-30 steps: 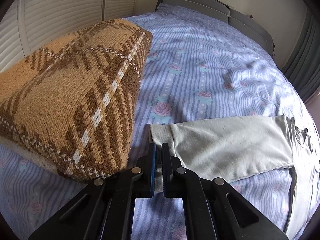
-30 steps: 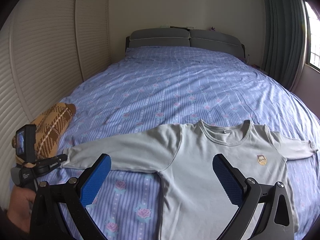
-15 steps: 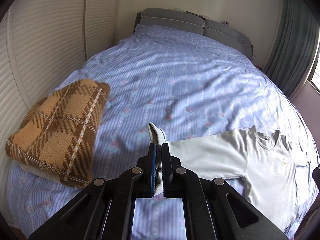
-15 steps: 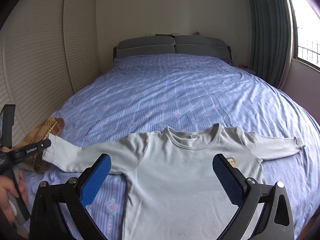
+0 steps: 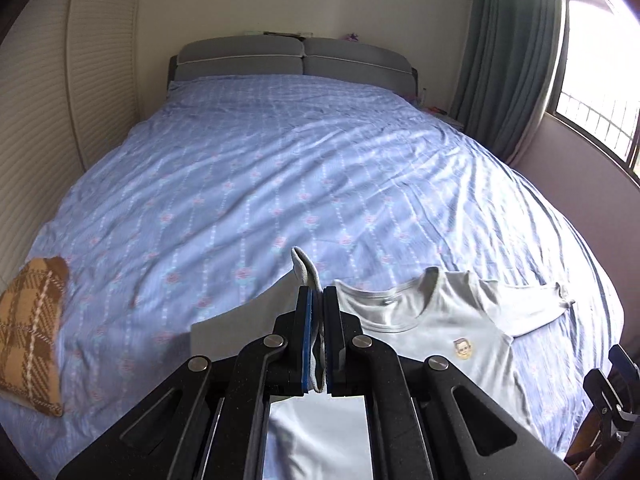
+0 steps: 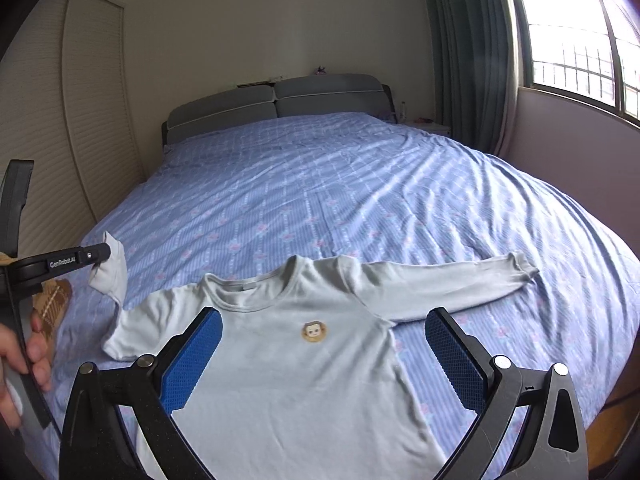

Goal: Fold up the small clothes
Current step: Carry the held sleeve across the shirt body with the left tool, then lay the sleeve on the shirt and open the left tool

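Since earlier frame, left gripper (image 5: 315,312) carried soft ribbed sleeve cuff (image 5: 306,270) up, inward over shirt (image 6: 288,360); I kept it clamped on cuff. Right gripper (image 6: 324,356) wide apart above shirt's flat grey body on striped bed (image 6: 360,200).

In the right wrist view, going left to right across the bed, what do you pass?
person's hand → brown plaid blanket → lifted sleeve cuff in the left gripper → monkey patch → flat sleeve's cuff.

blue floral bedsheet (image 5: 280,184), plaid knit cushion (image 5: 30,332) (at its left edge), grey headboard (image 5: 296,56).
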Motion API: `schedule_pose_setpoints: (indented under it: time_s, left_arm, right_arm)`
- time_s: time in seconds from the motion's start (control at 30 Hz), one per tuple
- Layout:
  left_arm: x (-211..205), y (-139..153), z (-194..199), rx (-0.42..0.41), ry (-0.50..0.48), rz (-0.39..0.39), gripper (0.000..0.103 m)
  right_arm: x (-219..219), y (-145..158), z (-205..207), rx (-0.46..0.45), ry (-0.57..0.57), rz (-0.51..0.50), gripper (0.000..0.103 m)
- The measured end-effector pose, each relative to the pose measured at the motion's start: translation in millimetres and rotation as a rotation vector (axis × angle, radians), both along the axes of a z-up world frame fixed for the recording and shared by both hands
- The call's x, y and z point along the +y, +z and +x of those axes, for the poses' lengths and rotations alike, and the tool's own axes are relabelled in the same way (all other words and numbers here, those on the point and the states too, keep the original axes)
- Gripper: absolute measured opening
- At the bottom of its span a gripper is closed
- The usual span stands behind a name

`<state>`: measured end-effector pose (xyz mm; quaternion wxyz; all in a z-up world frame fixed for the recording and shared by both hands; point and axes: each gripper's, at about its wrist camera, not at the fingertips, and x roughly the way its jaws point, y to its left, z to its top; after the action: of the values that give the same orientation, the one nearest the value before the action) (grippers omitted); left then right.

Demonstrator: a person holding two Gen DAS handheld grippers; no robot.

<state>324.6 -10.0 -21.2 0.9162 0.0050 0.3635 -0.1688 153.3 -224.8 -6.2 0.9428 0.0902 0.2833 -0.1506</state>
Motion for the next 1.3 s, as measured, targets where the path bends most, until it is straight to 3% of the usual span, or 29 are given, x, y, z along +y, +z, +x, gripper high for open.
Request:
schedule_pose_setpoints:
  time_s: [0.27,0.53,0.93,1.3]
  left_arm:
    - [-111,-23,2,0.031,-0.133,0.015,0.007]
    - [-176,-74,7,0.111,-0.209,0.066,0.007]
    - [-211,-111,-2,0.162,-0.275,0.129,0.007]
    - [-227,-107,2,0.158,-0.289,0.109,0.007]
  right_arm:
    - [-64,-7,-17,0.011,-0.092,0.028,0.103]
    - [-102,-23,-24,0.036,-0.150,0.052,0.103]
    - [-123,-48,-25,0.074,-0.174,0.089,0.103]
    - [-123,-50,-23,0.081,-0.177,0.078,0.103]
